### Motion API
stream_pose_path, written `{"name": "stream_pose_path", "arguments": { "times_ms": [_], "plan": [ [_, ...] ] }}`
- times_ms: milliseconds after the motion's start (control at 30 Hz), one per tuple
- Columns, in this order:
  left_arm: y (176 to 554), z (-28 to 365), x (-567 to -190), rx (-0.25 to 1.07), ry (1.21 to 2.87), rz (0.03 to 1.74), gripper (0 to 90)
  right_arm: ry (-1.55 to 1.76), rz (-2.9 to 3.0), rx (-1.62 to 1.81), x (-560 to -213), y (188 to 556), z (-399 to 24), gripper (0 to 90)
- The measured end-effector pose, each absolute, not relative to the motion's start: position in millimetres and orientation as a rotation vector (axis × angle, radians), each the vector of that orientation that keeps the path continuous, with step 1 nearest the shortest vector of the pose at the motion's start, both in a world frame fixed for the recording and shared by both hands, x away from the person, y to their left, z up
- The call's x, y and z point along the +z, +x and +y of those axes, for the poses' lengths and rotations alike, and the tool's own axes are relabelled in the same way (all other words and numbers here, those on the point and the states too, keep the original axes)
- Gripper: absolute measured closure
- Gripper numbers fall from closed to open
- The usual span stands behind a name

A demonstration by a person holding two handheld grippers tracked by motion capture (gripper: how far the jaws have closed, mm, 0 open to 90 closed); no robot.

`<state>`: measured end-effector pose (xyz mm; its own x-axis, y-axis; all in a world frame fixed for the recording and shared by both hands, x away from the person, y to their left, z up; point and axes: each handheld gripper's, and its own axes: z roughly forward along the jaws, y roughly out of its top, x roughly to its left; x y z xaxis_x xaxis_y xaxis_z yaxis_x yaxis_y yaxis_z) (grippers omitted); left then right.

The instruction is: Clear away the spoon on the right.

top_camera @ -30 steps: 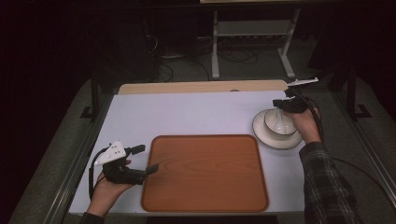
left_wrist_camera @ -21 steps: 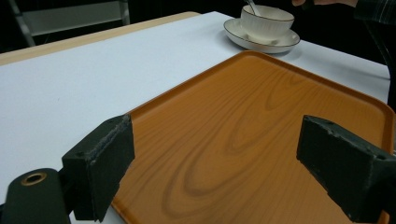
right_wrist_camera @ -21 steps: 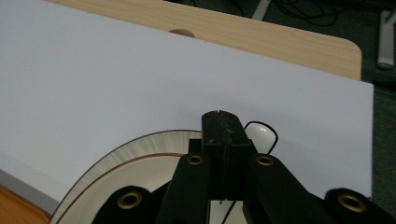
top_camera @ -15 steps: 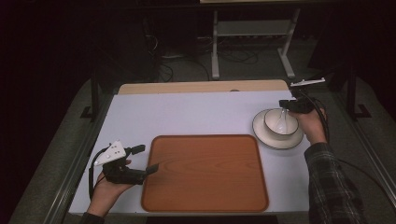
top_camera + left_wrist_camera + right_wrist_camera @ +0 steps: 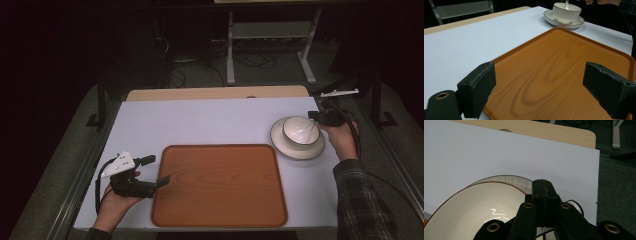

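Note:
A white bowl [image 5: 295, 126] stands on a white saucer [image 5: 281, 144] at the table's right side. A spoon [image 5: 306, 132] leans in the bowl, handle up toward the right. My right gripper [image 5: 314, 118] is shut at the bowl's right rim and appears to clamp the spoon's handle. In the right gripper view the shut jaws [image 5: 542, 186] hang over the bowl [image 5: 474, 207]. An empty wooden tray [image 5: 220, 190] lies at front centre. My left gripper [image 5: 156, 170] is open at the tray's left edge, its jaws [image 5: 539, 87] spread over the tray [image 5: 564, 62] with nothing between them.
The white tabletop [image 5: 200, 120] has bare room behind and left of the tray. A wooden strip [image 5: 215, 93] runs along its far edge. A metal stand [image 5: 270, 35] and cables are on the dark floor beyond.
My right gripper has shifted from over the bowl toward its right rim. The left gripper has stayed put.

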<state>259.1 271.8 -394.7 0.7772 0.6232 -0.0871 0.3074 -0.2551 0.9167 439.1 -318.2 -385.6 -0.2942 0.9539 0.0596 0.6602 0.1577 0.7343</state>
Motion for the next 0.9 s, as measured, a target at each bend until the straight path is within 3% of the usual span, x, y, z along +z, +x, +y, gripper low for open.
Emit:
{"name": "stream_pose_path", "arguments": {
  "times_ms": [900],
  "plan": [
    [259,268,-395,0.35,1.861,0.704,10.8,1.515,1.989,0.91,-383,397,-340,89.9]
  ]
}}
